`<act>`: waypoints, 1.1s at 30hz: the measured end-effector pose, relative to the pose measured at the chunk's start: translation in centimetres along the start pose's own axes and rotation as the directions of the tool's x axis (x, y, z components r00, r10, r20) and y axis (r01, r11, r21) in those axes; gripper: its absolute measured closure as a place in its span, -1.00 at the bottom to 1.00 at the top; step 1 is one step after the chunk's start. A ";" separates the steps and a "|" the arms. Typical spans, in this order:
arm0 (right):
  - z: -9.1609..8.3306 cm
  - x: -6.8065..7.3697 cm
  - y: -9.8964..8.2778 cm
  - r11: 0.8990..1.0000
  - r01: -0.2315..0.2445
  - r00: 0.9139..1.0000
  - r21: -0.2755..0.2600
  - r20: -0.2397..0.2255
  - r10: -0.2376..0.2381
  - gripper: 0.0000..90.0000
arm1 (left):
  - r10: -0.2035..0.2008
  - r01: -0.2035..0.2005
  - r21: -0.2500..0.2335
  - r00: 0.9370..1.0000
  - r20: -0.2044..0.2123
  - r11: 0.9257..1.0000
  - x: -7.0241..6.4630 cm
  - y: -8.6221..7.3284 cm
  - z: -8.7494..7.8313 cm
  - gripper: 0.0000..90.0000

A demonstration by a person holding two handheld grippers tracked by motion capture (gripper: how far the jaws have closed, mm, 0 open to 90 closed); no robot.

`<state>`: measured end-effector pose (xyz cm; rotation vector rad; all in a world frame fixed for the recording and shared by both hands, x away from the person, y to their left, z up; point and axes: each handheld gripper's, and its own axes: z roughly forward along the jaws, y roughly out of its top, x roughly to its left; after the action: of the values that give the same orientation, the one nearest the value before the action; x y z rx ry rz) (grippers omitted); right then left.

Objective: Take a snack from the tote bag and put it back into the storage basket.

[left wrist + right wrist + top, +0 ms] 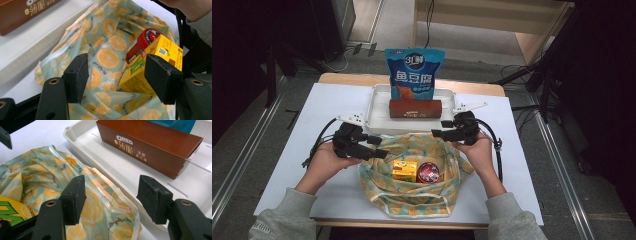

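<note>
Two claws work at one cloth bag (412,175), pale green with orange slices printed on it, lying open at the near middle of the white tabletop (302,150). One yellow carton (405,170) and one red can (428,172) lie inside it, side by side and touching. The left claw (381,146) stands with its jaws spread at the bag's left edge, nothing clamped; the left gripper view has the carton just past its pads (162,77). The right claw (439,133) is likewise spread wide above the bag's far right rim, pads clear of the cloth. Printed lettering on the one brown box (150,147) reads clearly in the right gripper view; the high view adds the one blue snack pouch (414,72) standing behind it in the white tray (379,107), just beyond the bag.
</note>
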<state>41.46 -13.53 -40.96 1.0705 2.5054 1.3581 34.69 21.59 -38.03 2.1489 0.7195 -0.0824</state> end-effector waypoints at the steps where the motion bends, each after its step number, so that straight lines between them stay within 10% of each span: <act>1: 0.0 0.0 0.0 1.000 -0.002 1.000 0.001 -0.001 0.002 -0.11 | 0.001 -0.001 0.000 1.000 0.005 1.000 -0.1 0.0 0.0 -0.18; 33: 0.1 -0.5 -0.2 1.000 -0.013 1.000 0.013 0.011 0.013 -0.10 | 0.109 -0.113 0.053 0.991 0.082 0.992 -4.2 0.7 2.5 -0.19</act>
<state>41.72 -13.84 -41.29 1.0959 2.5079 1.3377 31.96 17.46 -37.86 2.2230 0.5569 -0.1300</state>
